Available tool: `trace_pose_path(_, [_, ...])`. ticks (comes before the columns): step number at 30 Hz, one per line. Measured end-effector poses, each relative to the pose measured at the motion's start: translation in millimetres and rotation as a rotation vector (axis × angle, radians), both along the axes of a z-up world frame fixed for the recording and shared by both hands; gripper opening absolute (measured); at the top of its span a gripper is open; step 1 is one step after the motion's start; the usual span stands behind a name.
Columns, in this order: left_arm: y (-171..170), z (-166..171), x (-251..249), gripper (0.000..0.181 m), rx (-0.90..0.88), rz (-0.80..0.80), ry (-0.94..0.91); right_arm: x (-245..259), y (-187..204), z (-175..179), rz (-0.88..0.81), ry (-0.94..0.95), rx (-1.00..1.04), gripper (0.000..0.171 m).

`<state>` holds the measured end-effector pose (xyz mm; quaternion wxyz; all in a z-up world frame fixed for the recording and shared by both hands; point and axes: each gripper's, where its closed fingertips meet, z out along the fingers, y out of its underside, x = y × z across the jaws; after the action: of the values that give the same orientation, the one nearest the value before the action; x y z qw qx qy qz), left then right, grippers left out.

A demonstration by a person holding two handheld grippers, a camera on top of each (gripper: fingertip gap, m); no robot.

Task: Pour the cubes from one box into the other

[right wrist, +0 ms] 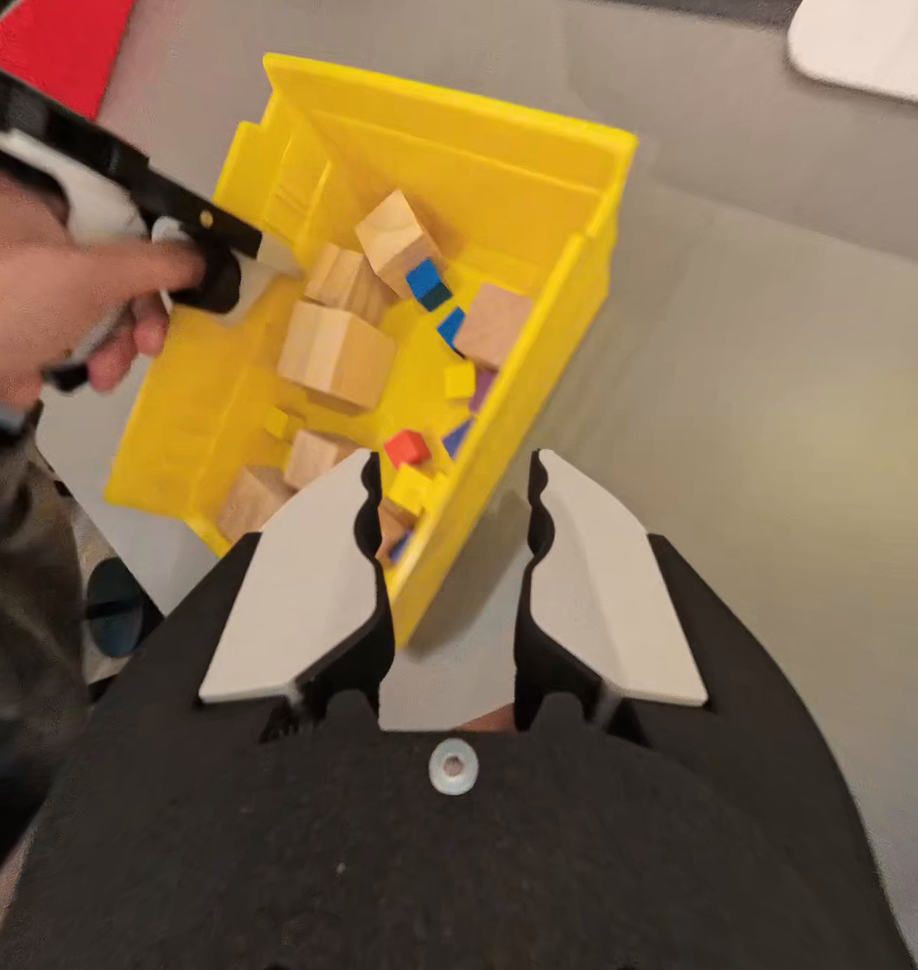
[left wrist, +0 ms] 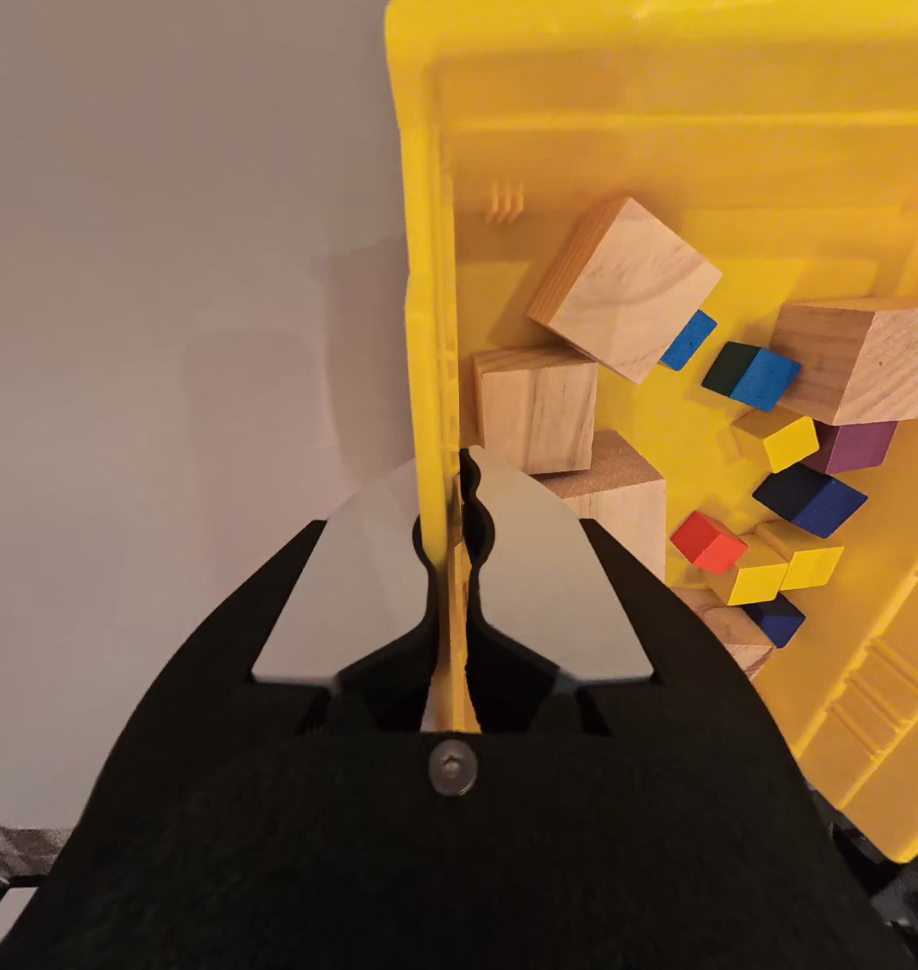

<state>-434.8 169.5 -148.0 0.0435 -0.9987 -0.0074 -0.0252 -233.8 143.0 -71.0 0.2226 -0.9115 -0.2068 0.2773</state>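
A yellow box (left wrist: 656, 105) holds several large wooden cubes (left wrist: 630, 294) and small coloured cubes, among them a red one (left wrist: 708, 540). My left gripper (left wrist: 449, 472) is shut on the box's left wall. In the right wrist view the yellow box (right wrist: 446, 157) looks tilted over the grey table, with the wooden cubes (right wrist: 336, 357) and the red cube (right wrist: 407, 447) gathered toward its right wall. A hand holds the left gripper (right wrist: 267, 262) on the far wall. My right gripper (right wrist: 454, 462) is open, with the near corner of the right wall between its fingers in the picture.
A red object (right wrist: 63, 47) lies at the top left of the grey table (right wrist: 761, 472). A white object (right wrist: 876, 47) sits at the top right. The person's sleeve (right wrist: 21, 525) is at the left edge.
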Motion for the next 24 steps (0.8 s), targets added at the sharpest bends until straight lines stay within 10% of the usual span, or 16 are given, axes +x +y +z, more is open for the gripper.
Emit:
trace_pose_path(7, [-17, -1, 39, 0.005, 0.0, -0.023, -0.007, 45, 25, -61, -0.206, -0.508, -0.174, 0.048])
trace_pose_path(12, [-21, -1, 40, 0.005, -0.012, -0.082, -0.028, 23, 13, -91, -0.143, -0.42, -0.307, 0.01])
trace_pose_path(24, [-29, 6, 65, 0.005, -0.046, -0.212, -0.127, 53, 13, -74, -0.13, -0.514, -0.351, 0.005])
